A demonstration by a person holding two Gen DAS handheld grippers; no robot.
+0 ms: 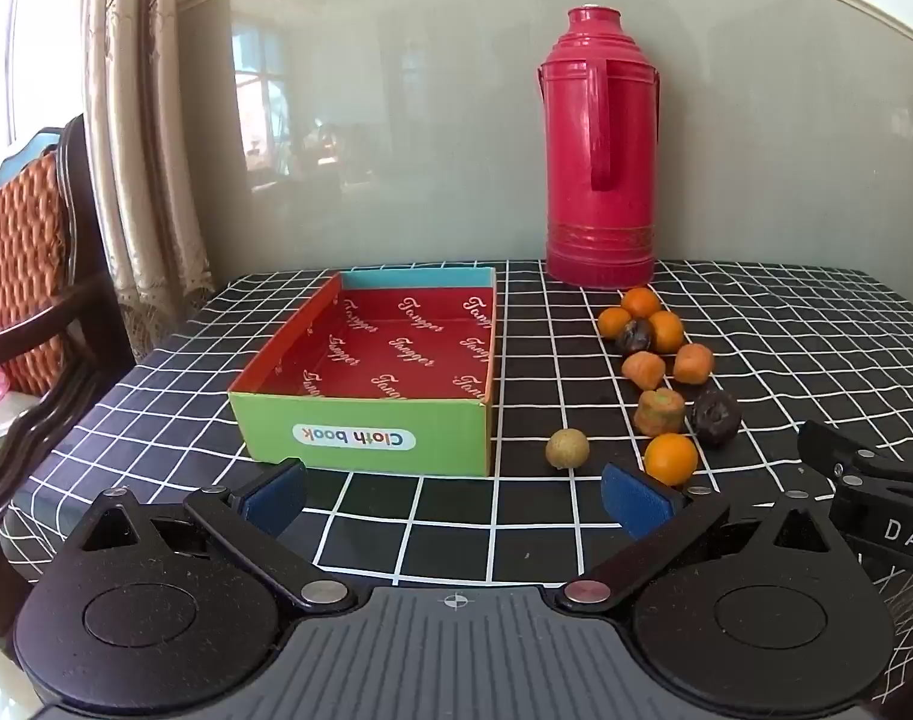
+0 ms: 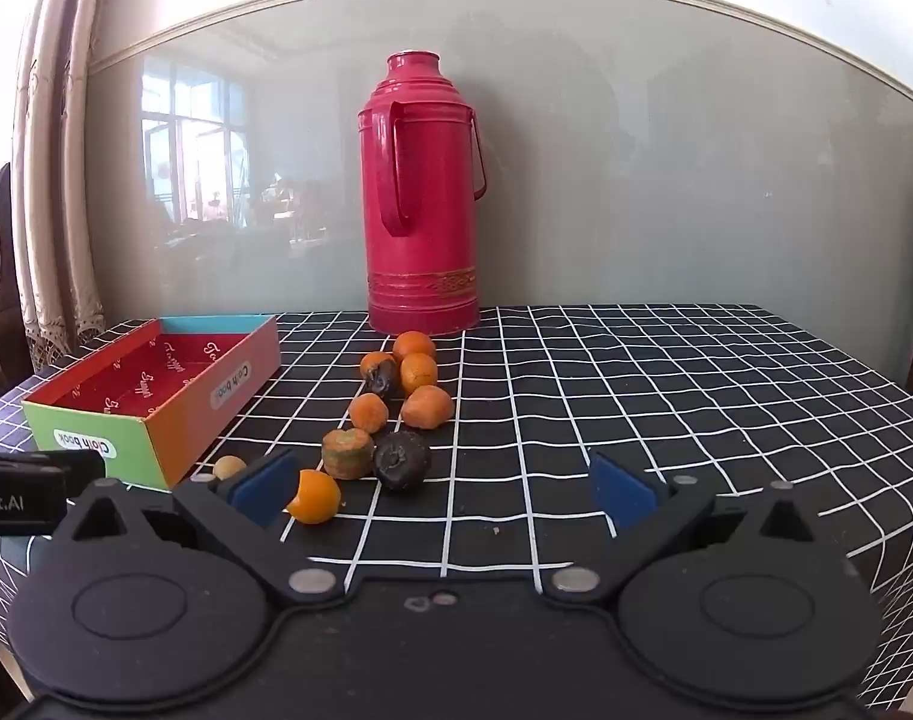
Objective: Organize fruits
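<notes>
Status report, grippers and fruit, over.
Left gripper and right gripper open, empty. Fruits loose on cloth; box empty. Nothing blocking.

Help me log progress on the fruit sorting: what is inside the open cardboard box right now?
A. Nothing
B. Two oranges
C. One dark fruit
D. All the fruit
A: the box shows only its bare red printed floor, while every fruit, such as the nearest orange, lies on the checked tablecloth beside it.

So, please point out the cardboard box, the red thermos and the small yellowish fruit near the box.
cardboard box (image 1: 360, 438), left wrist view, on its green front wall.
red thermos (image 1: 600, 150), left wrist view, on its body.
small yellowish fruit (image 1: 567, 449), left wrist view, on its middle.
</notes>
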